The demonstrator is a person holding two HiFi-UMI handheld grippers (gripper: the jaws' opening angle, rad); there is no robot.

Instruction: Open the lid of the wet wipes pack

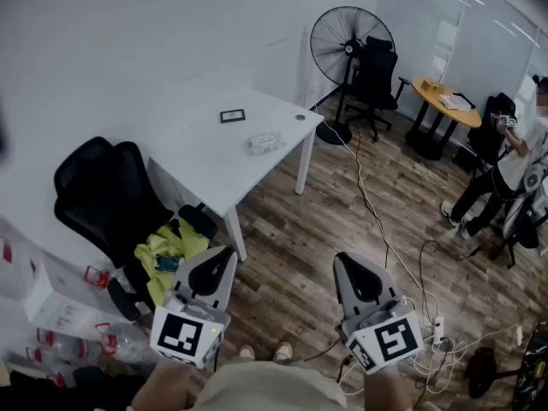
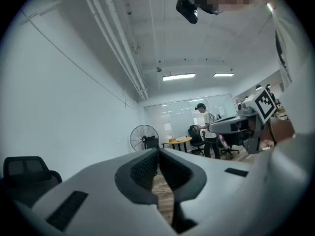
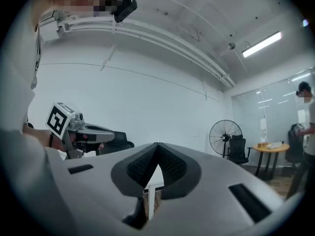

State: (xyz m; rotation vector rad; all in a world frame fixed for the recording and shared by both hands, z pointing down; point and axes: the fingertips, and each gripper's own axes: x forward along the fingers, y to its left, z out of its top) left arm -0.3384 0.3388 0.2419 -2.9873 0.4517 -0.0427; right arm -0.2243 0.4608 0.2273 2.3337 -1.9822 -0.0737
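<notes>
Wet wipes pack [image 1: 264,142] lies on white table [image 1: 210,163] above wood floor [image 1: 317,221]; left gripper [image 1: 226,253], right gripper [image 1: 342,259] closed, empty.

Office: white desk [image 1: 214,157], swivel chair [image 1: 98,195], fan [image 1: 347,37]

Wood-grain plank floor [image 1: 325,221], smooth matt white table [image 1: 205,163], glossy plastic wet wipes pack [image 1: 264,142], crumpled yellow cloth [image 1: 171,245]

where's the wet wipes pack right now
In the head view the wet wipes pack lies on the white table, upper centre, just below right of a small black-framed square.
</notes>
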